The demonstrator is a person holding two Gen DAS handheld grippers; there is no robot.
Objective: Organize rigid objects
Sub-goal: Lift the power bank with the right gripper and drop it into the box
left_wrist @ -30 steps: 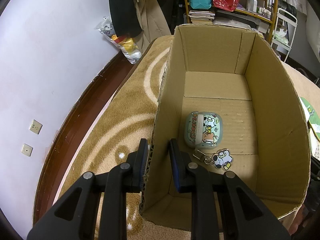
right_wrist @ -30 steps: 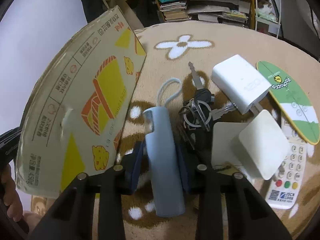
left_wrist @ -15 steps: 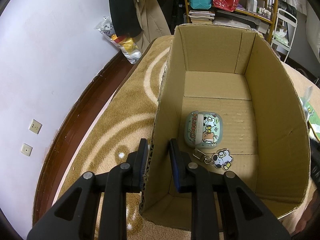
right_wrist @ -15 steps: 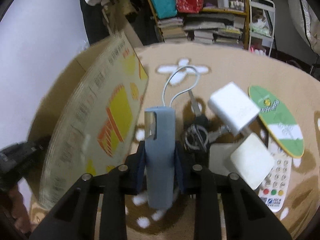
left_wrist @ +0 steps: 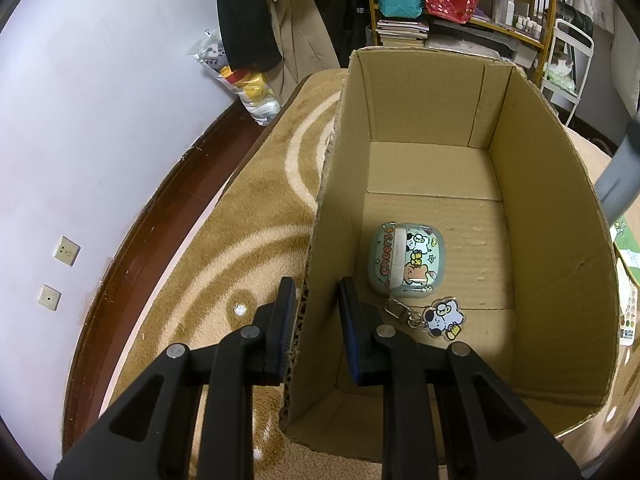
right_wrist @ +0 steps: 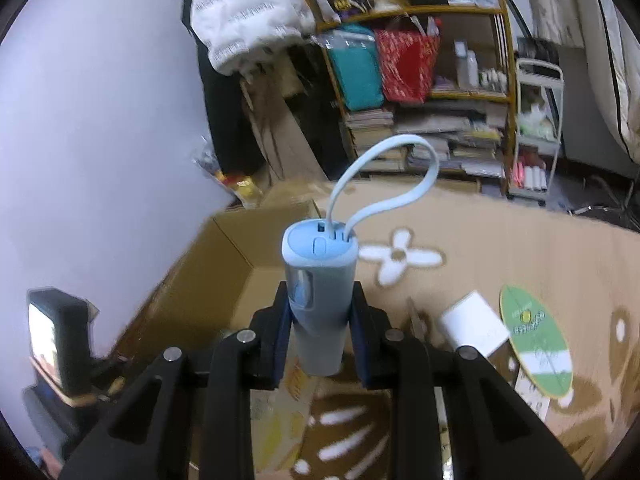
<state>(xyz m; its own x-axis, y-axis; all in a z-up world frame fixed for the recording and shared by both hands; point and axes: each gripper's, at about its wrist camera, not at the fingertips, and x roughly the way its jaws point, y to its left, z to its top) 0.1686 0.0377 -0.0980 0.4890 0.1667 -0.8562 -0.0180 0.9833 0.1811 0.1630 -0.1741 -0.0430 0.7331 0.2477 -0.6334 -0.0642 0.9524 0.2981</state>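
Observation:
An open cardboard box (left_wrist: pixel 432 56) stands on the patterned carpet. Inside it lie a mint cartoon earbud case (left_wrist: pixel 406 258) and a dog keychain charm (left_wrist: pixel 442 318). My left gripper (left_wrist: pixel 316 308) straddles the box's left wall near its front corner, one finger outside and one inside, shut on the wall. My right gripper (right_wrist: pixel 320 320) is shut on a blue-grey power bank (right_wrist: pixel 320 280) with a looped cable, held upright in the air. The box (right_wrist: pixel 248 248) sits below it to the left. The power bank (left_wrist: pixel 618 184) also shows at the right edge above the box's right wall.
On the carpet right of the box lie a white charger block (right_wrist: pixel 474 326), a green oval card (right_wrist: pixel 534 344) and a remote (left_wrist: pixel 628 320). Crowded shelves (right_wrist: pixel 420 80) and hanging clothes stand behind. A pale wall with a wooden skirting runs along the left.
My right gripper has lifted the power bank off the carpet and swung it up and left toward the box. The left gripper and the box have stayed put.

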